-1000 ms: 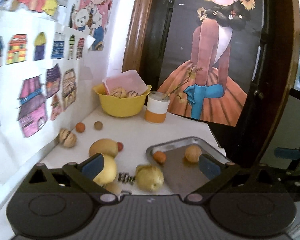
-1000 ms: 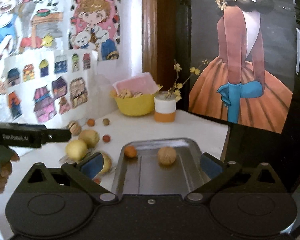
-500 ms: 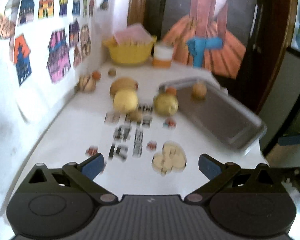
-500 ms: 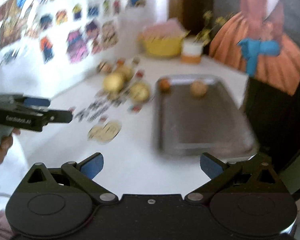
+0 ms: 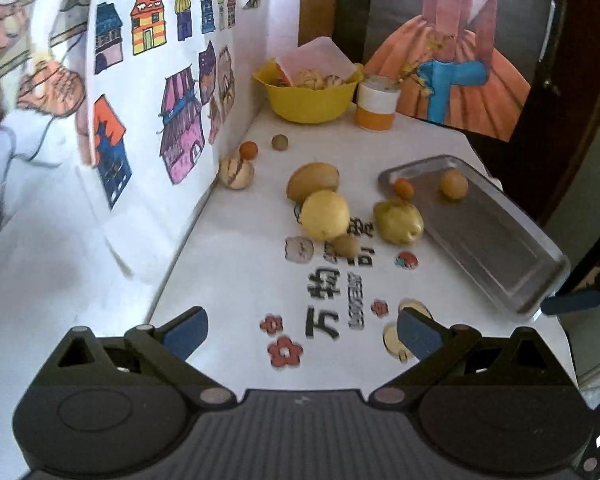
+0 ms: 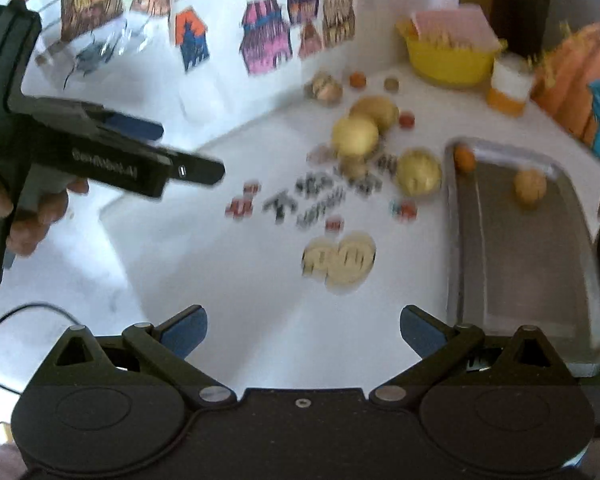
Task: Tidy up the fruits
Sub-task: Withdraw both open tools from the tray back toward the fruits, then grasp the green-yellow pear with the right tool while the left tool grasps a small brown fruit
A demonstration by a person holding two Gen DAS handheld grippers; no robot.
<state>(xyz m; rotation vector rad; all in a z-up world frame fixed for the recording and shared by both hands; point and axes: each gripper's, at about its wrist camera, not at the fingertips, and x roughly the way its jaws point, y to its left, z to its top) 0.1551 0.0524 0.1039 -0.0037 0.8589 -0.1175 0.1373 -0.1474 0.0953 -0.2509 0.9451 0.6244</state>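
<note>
Hovering over the near end of the white counter (image 5: 236, 280), the left gripper (image 5: 302, 330) has its blue-padded fingers (image 5: 186, 326) spread wide with nothing between them. The right gripper (image 6: 303, 330) is likewise wide apart and empty above the counter's near part; its view is blurred, so small details there are hard to make out.

The fruits lie well ahead of both grippers. A metal tray (image 5: 512, 280) sits at the counter's right edge, holding a small orange fruit (image 5: 403, 187) at its far corner and a round tan fruit (image 5: 453, 184) just beside it. Left of the tray, a yellow-green pear (image 5: 398, 221) rests against its rim. A yellow lemon (image 5: 325, 214) partly covers a brownish oval fruit (image 5: 313, 178) behind it, and a small brown fruit (image 5: 346, 245) touches the lemon's near side, hiding part of the printed characters on the counter. Farther back, by the wall of house drawings (image 5: 180, 128), lie a striped round fruit (image 5: 236, 172), a small orange one (image 5: 248, 149) and a small olive-brown ball (image 5: 279, 142). A yellow bowl (image 5: 308, 100) at the back holds striped fruits half hidden under pink paper (image 5: 316, 54), next to a white-and-orange cup (image 5: 377, 108).

In the right wrist view a hand (image 6: 24, 216), cut off at the frame edge, grips the left gripper's handle.
</note>
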